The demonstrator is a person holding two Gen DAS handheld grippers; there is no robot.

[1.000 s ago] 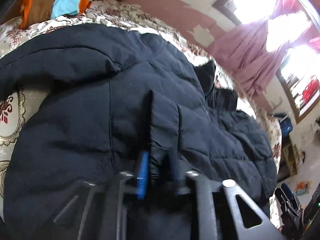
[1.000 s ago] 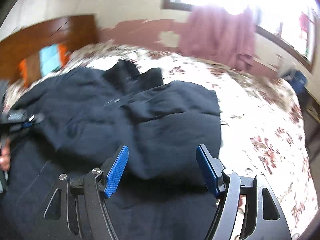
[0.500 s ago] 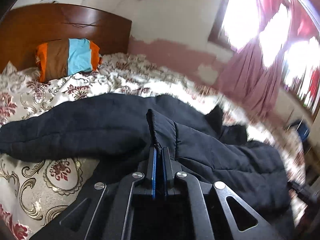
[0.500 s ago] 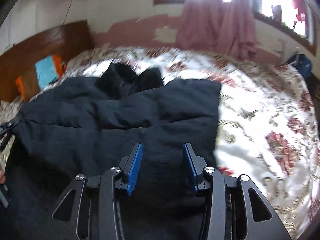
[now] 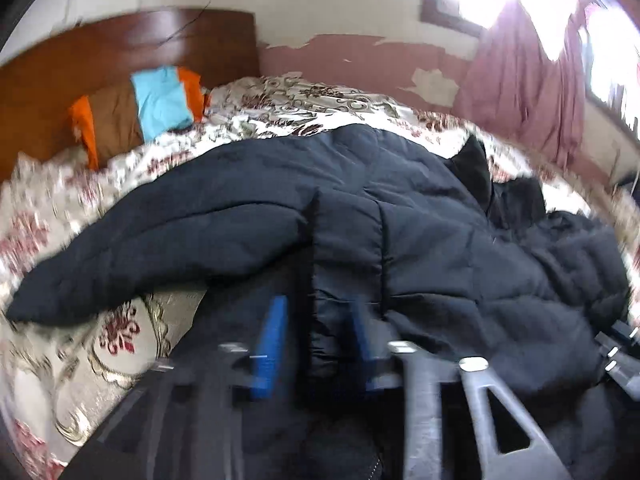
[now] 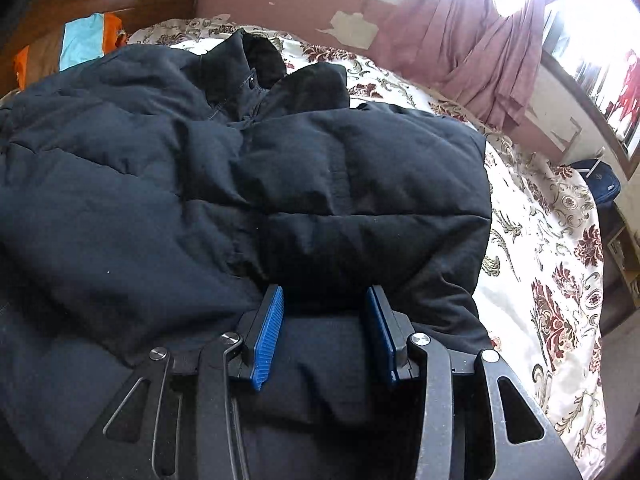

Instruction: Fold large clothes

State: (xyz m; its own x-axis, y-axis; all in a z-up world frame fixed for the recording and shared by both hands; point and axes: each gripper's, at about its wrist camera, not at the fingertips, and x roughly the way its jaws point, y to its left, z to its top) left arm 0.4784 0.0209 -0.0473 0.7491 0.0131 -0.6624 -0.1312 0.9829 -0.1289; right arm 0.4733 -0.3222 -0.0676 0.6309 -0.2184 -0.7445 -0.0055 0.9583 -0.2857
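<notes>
A dark jacket (image 6: 240, 184) lies on a flowered bedspread (image 6: 540, 264); a wooden headboard (image 5: 100, 64) and a pink curtain (image 6: 480, 44) stand behind. The left gripper (image 5: 316, 344) and the right gripper (image 6: 326, 332) are both parted, with fabric between, not pinched.

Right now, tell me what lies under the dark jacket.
The dark jacket lies spread on the floral bedspread, which shows around its edges in both views. Anything else beneath it is covered by the padded fabric and cannot be seen.
</notes>
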